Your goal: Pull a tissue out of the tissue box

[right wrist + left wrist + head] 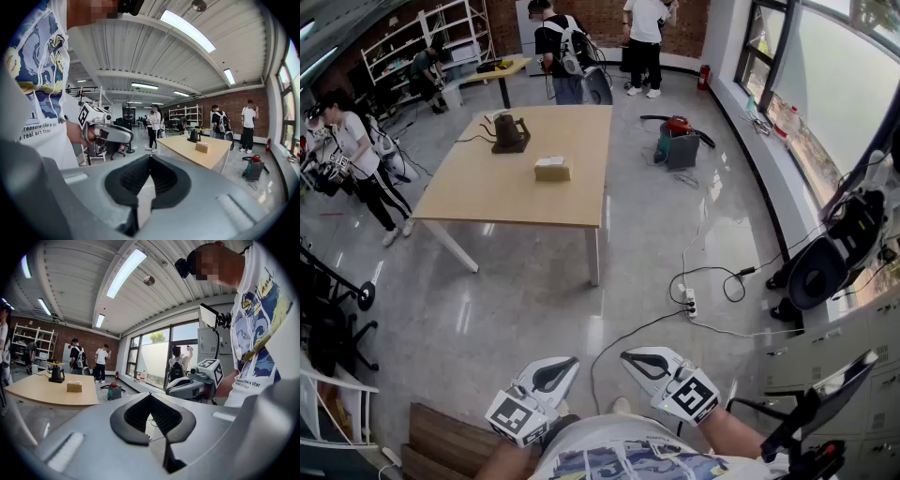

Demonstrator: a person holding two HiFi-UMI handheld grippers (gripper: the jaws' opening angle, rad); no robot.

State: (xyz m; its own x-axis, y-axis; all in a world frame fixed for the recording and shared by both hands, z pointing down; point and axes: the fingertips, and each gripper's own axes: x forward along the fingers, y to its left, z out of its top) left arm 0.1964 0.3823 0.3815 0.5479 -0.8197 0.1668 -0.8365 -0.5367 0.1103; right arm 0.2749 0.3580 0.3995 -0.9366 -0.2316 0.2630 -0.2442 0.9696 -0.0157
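**Layout as seen from my two grippers.** I hold the left gripper (555,372) and the right gripper (645,362) side by side close to my body. Open floor (516,309) lies directly ahead of them. Well ahead of both grippers, slightly to the left, stands the table (487,192). On the table, the tissue box (551,169) sits near the middle. The kettle (510,133) stands behind the box and to its left. Ahead and right of my right gripper, a power strip (691,302) lies on the floor. A fan (817,272) sits farther right, by the window. People stand beyond the table and to its left.
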